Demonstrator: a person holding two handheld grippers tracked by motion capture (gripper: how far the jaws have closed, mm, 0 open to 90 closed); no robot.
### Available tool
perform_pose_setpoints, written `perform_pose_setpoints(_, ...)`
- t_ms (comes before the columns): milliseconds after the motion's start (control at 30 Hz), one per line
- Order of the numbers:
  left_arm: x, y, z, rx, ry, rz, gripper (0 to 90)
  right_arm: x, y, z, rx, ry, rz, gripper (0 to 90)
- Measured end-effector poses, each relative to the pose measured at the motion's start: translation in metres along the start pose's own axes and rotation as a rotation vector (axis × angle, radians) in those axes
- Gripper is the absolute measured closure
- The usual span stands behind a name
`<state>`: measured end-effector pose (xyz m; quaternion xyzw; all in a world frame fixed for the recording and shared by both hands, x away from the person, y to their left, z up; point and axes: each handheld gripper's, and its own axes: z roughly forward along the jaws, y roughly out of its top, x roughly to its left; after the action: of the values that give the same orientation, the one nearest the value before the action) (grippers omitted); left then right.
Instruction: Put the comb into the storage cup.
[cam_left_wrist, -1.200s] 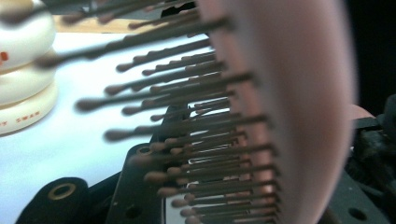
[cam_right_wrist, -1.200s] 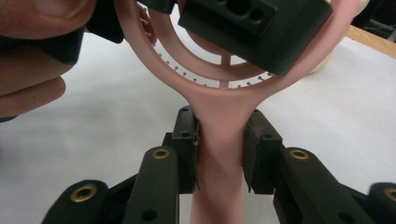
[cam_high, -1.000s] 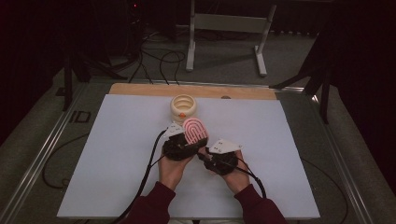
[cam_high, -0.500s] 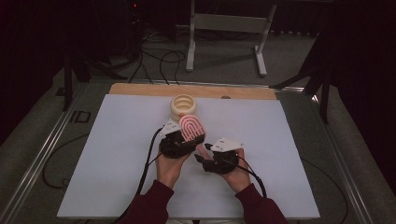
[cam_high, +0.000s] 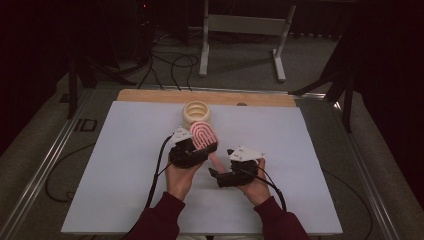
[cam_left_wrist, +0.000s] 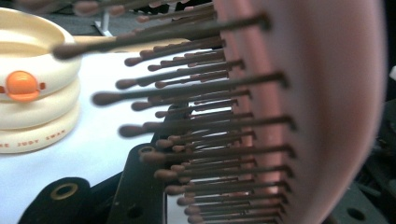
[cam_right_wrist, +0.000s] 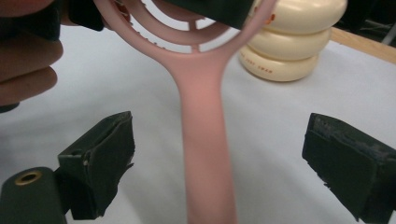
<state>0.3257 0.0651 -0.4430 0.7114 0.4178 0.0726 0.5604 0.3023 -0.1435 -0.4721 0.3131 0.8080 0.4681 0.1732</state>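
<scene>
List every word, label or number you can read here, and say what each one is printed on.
"JUDY SWAN": red letters low on the cream ringed container; a letter before them is cut off.
Red print on the same container in the right gripper view: too blurred to read.
Pink hairbrush: no print visible.

Left gripper (cam_high: 192, 149) clamped on pink hairbrush (cam_high: 203, 135) head, just right-front of cream ring-shaped container (cam_high: 196, 113). Right gripper (cam_right_wrist: 219, 158) further right of it, jaws just been opening, wide apart astride the brush handle, pads clear. Both forearms low.

left gripper (cam_high: 192, 150) grips pink brush (cam_high: 202, 135); right gripper (cam_high: 220, 175) open beside handle.
</scene>
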Motion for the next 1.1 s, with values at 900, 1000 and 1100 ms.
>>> perform_pose_setpoints(900,0.011,0.021,-0.016,-0.04,0.041,0.015,63.0,-0.024,-0.016,-0.028,-0.041,-0.068,0.002,9.3)
perform_pose_setpoints(1000,0.012,0.023,-0.017,-0.049,0.036,0.016,63.0,-0.028,-0.02,-0.034,-0.056,-0.078,0.006,9.3)
perform_pose_setpoints(1100,0.013,0.025,-0.017,-0.046,0.039,0.028,62.9,-0.032,-0.023,-0.039,-0.059,-0.086,0.02,9.3)
